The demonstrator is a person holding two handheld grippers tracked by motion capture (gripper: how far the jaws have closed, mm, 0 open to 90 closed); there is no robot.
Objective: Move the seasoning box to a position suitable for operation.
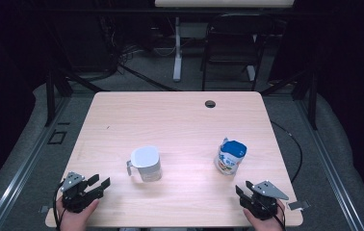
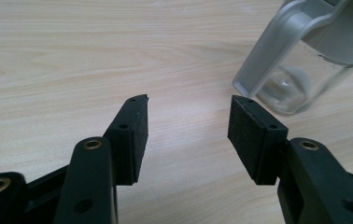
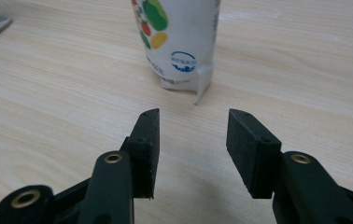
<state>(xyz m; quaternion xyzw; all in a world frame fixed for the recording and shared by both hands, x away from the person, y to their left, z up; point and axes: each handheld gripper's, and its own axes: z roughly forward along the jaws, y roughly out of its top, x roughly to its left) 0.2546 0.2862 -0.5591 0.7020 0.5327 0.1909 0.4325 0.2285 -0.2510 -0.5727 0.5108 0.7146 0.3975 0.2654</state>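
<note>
A clear plastic pitcher (image 1: 146, 163) with a grey lid and handle stands upright left of the table's middle; its handle and base appear at upper right in the left gripper view as the pitcher (image 2: 300, 56). A white-and-blue printed pouch (image 1: 230, 156) stands upright to the right, and the right gripper view has the pouch (image 3: 177, 42) straight ahead. My left gripper (image 1: 99, 183) rests open near the front left edge, a short way from the pitcher. My right gripper (image 1: 243, 189) sits open near the front right edge, just short of the pouch. Nothing is between either pair of jaws.
The light wooden table (image 1: 180, 120) has a round cable hole (image 1: 210, 104) near its far edge. Beyond it stand a dark chair (image 1: 233, 43) and a white desk leg (image 1: 177, 48). Hands hold both grippers at the table's front edge.
</note>
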